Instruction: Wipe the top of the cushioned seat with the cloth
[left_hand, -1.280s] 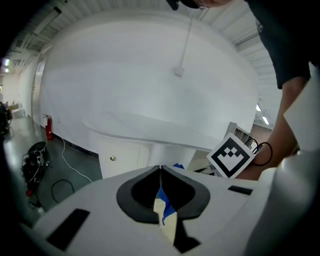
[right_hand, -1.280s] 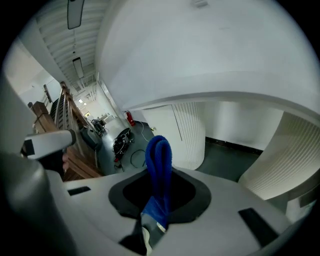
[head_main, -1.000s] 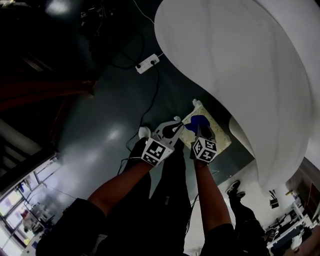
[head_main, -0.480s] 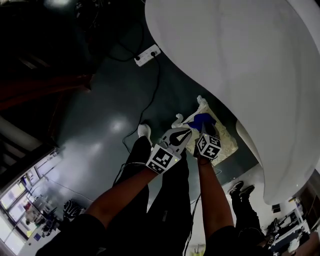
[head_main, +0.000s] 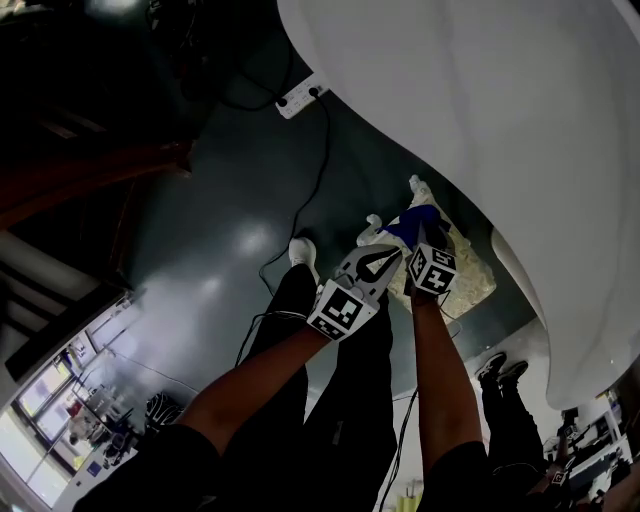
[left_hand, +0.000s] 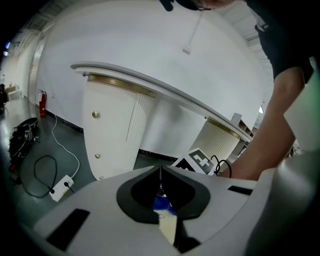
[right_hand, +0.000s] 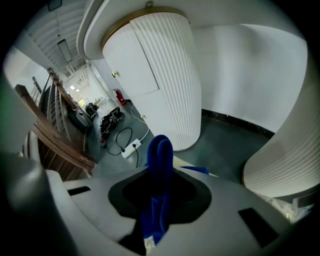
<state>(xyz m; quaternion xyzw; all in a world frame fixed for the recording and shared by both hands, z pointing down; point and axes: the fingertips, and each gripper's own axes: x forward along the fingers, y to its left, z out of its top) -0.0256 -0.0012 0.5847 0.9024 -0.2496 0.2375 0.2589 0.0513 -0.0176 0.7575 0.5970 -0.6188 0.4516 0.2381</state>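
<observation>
The cloth (right_hand: 159, 165) is deep blue. The cushioned seat (head_main: 470, 272) is pale cream, mottled with yellow. The left gripper (head_main: 390, 256) and the right gripper (head_main: 422, 234) are both pale grey-white with a black hollow behind the fingers, and each carries a cube of black-and-white square markers. The floor (head_main: 220, 230) is a glossy dark grey-green. The power strip (head_main: 301, 97) is white and its cable is black. The cabinet (left_hand: 112, 130) is white, partly with fine vertical ribbing, and has brass-coloured knobs and trim. The fire extinguisher (left_hand: 41, 104) is red. The railing (right_hand: 55, 132) is brown wood.

Right gripper (head_main: 424, 240) and cloth (head_main: 412, 222) moved rightward.
</observation>
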